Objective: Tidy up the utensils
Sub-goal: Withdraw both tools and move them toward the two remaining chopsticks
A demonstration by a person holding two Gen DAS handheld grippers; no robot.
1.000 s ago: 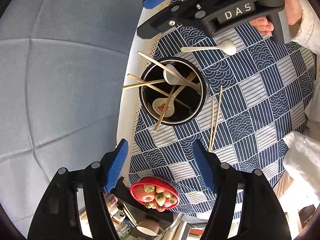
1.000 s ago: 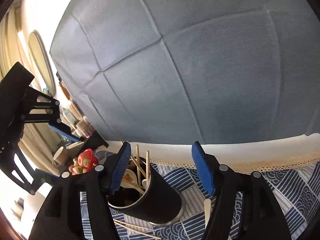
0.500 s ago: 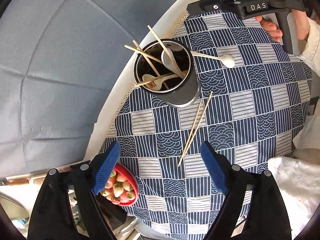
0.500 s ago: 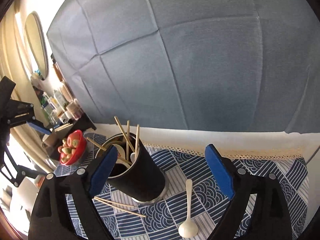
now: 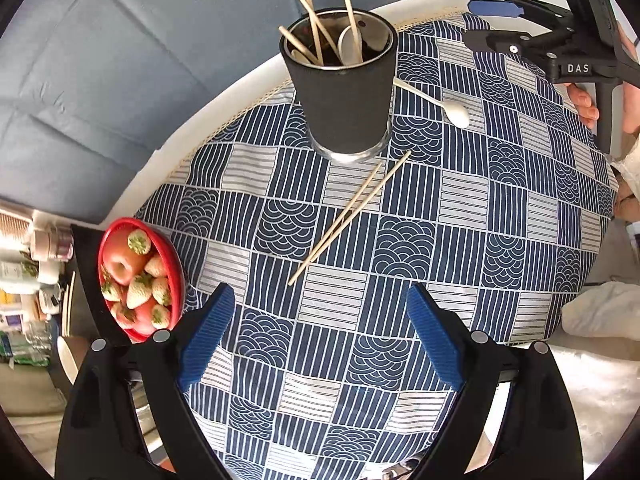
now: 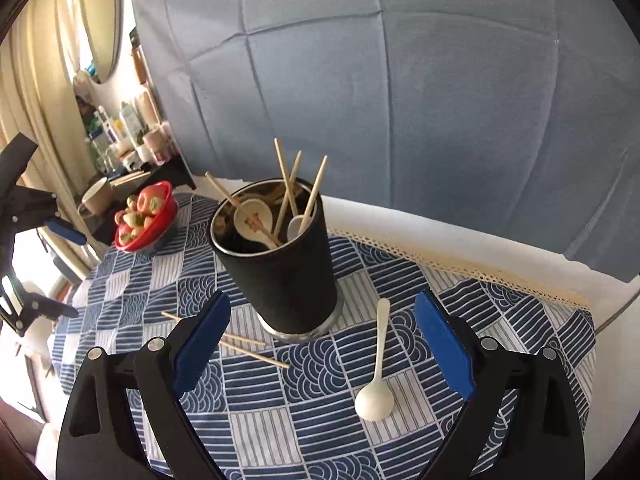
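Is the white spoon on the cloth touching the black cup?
No. In the right wrist view the white spoon lies flat on the tablecloth, its handle tip ending clear of the black cup.

Left gripper [image 5: 316, 336] points steeply down toward the table [image 5: 460, 208], blue pads [image 5: 206, 336] spread wide, jaws opening, nothing between them. Right gripper [image 6: 322, 344] tilts forward and down at a shallower angle, its jaws also opening with nothing pressed by either pad; in the left wrist view it shows at the upper right, its grip held by the person's hand [image 5: 588, 100], fingers curled around the handle below the body marked DAS. In the right wrist view only part of the left gripper's black frame shows at the left edge.
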